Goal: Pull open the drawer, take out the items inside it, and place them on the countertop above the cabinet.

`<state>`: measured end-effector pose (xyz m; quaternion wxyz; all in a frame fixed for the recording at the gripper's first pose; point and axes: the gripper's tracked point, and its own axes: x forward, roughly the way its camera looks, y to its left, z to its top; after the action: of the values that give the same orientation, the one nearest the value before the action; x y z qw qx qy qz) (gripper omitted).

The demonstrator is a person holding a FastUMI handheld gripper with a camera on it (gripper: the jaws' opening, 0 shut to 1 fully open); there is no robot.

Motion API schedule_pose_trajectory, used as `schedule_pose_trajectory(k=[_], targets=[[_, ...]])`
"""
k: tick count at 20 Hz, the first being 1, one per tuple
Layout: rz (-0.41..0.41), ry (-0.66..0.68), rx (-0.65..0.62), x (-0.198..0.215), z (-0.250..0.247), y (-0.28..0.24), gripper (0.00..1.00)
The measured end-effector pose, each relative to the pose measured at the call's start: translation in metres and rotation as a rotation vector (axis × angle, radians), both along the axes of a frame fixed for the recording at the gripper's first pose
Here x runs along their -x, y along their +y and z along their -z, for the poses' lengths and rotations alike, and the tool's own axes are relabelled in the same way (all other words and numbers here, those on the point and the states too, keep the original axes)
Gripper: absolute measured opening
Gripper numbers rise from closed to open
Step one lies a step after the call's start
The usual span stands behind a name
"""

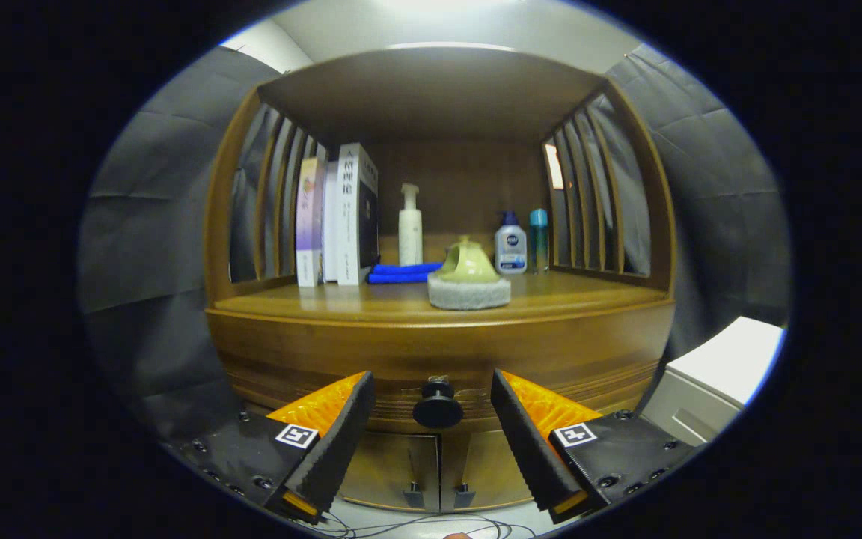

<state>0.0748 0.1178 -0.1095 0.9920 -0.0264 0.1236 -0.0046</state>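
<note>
A wooden cabinet stands straight ahead, its drawer front (326, 359) closed under the countertop (371, 303). A round black knob (438, 406) sticks out of the drawer's middle. My gripper (432, 393) is open, with the knob between its two fingers (345, 438) and a gap on each side, so neither finger touches it. The drawer's contents are hidden behind its closed front. On the countertop sits an upturned green cup (468, 262) on a grey sponge (469, 293).
Books (337, 217) stand at the countertop's left beside a folded blue cloth (403, 272). A white pump bottle (410, 226) and two small bottles (521, 241) stand at the back. Slatted sides and a shelf top enclose it. Two small doors (431, 468) lie below the drawer; a white box (723, 370) sits right.
</note>
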Motion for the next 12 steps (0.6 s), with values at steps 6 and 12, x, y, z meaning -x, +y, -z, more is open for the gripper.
schedule_pose_trajectory(k=[6,12], targets=[[-0.058,-0.084,-0.019,0.069,-0.075,-0.002,0.98],[-0.032,-0.147,-0.013,0.120,-0.135,-0.040,0.98]])
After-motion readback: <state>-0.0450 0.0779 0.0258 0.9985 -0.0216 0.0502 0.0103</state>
